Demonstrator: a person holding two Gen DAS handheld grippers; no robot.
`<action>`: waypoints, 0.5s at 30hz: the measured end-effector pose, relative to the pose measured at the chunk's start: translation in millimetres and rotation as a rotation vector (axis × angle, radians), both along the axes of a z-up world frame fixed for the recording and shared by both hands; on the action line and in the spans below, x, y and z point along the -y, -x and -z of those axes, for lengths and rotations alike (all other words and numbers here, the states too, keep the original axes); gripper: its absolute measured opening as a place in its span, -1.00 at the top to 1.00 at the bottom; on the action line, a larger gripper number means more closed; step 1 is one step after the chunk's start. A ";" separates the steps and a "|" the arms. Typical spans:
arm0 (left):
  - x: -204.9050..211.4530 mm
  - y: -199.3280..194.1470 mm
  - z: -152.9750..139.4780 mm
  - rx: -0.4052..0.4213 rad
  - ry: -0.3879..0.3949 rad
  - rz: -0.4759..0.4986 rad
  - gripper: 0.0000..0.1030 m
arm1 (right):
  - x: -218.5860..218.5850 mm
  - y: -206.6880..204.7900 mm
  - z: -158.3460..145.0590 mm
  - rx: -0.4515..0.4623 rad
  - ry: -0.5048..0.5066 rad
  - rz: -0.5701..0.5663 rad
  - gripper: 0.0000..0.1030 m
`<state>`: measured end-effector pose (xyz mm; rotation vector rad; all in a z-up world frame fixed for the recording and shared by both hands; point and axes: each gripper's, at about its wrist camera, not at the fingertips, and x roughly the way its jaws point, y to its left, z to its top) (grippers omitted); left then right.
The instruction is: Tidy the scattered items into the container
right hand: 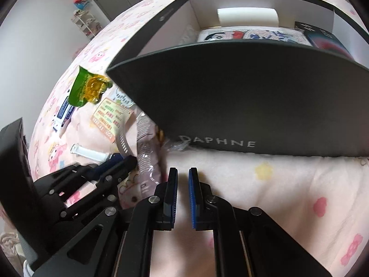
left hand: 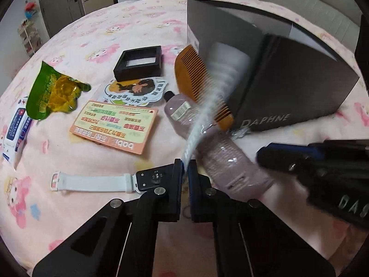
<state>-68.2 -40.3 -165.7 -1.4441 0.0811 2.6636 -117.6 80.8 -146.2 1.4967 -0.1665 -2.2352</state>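
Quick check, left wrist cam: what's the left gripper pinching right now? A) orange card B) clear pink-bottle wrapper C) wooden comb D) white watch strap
B. The left gripper is shut on the thin edge of the blurred clear wrapper rising between its fingers; the white watch strap, wooden comb and orange card all lie untouched on the bedsheet.

left gripper (left hand: 185, 164): jaws pinched on a blurred white strap (left hand: 203, 115) | bottle (left hand: 221, 159): lying just right of the jaws | comb (left hand: 198, 85): leaning on the box (left hand: 288, 85), far right | card (left hand: 115, 124), green packet (left hand: 50, 92): left | right gripper (left hand: 263, 155): near right
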 end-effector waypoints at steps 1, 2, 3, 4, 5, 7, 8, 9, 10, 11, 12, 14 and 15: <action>-0.2 -0.7 0.2 0.000 0.002 0.002 0.94 | 0.1 -1.3 -1.3 -0.002 0.001 -0.001 0.85; 0.9 -1.6 -0.2 0.001 -0.007 -0.003 0.94 | 0.2 -2.6 -2.5 -0.004 0.002 -0.002 0.85; 2.6 -2.9 -1.8 0.000 -0.026 -0.009 0.94 | 0.2 -3.9 -3.8 -0.006 0.003 -0.003 0.85; 4.4 -4.0 -3.7 -0.001 -0.048 -0.016 0.94 | 0.3 -5.2 -5.1 -0.008 0.003 -0.004 0.85; 7.4 -5.1 -6.5 -0.006 -0.078 -0.022 0.94 | 0.4 -6.6 -6.3 -0.010 0.004 -0.005 0.85; 15.8 -9.0 -14.1 -0.021 -0.156 -0.036 0.95 | 0.6 -9.2 -8.9 -0.013 0.006 -0.007 0.85; 19.7 -11.7 -19.9 -0.029 -0.206 -0.040 0.96 | 0.7 -10.5 -10.2 -0.015 0.007 -0.008 0.85; 23.6 -14.5 -25.7 -0.038 -0.256 -0.044 0.96 | 0.7 -11.8 -11.4 -0.017 0.008 -0.009 0.85; 27.5 -17.2 -31.5 -0.047 -0.307 -0.048 0.96 | 0.8 -13.1 -12.9 -0.020 0.009 -0.010 0.85; 31.4 -19.9 -37.3 -0.055 -0.357 -0.052 0.97 | 1.0 -14.6 -15.4 -0.024 0.012 -0.013 0.85; 35.3 -22.6 -43.1 -0.064 -0.407 -0.057 0.97 | 1.0 -15.4 -17.1 -0.028 0.012 -0.014 0.85; 43.0 -28.6 -55.3 -0.085 -0.504 -0.064 0.97 | 1.4 -17.4 -20.2 -0.034 0.012 -0.013 0.85; 46.6 -33.2 -63.7 -0.110 -0.541 -0.066 0.97 | 1.0 -17.6 -21.1 -0.033 0.013 -0.012 0.85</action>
